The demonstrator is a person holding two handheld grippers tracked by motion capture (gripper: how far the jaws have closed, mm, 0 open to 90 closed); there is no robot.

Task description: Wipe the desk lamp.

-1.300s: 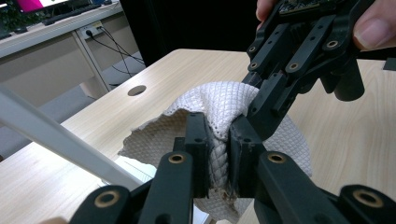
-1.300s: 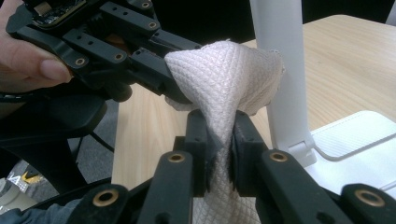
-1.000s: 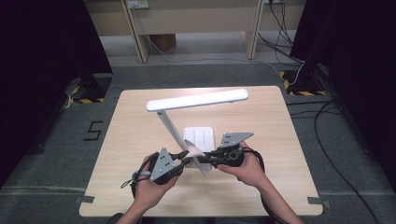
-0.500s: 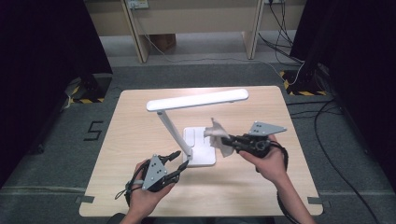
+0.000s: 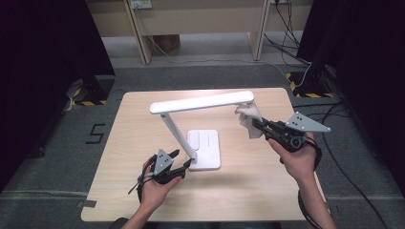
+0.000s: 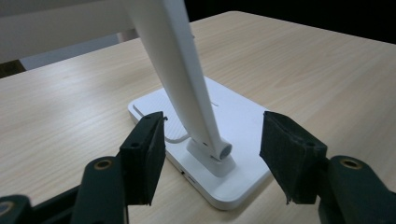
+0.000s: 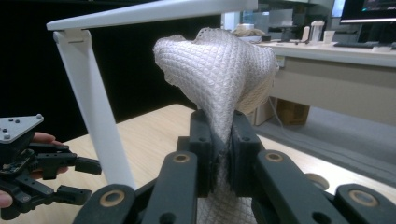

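Pale wooden table (image 5: pixel 124 143) carries a white desk lamp (image 5: pixel 203 148) on its flat base. At the near edge of that base, the left gripper (image 6: pixel 210 154) has its jaws spread wide, having just been opening; the foot of the lamp's slanted stem (image 6: pixel 187 88) stands between the 2 pads (image 6: pixel 142 156), touching neither. Over at the far end of the lamp's light bar (image 5: pixel 203 101), the right gripper (image 7: pixel 219 140) pinches a white waffle-weave cloth (image 7: pixel 217 70), which bunches up past its fingertips just below the bar

your cloth (image 7: pixel 219 70) runs off the bottom edge in the right gripper view, its lower part pinched out of sight; the lamp (image 6: pixel 187 88) head is cut off at the top in the left gripper view.
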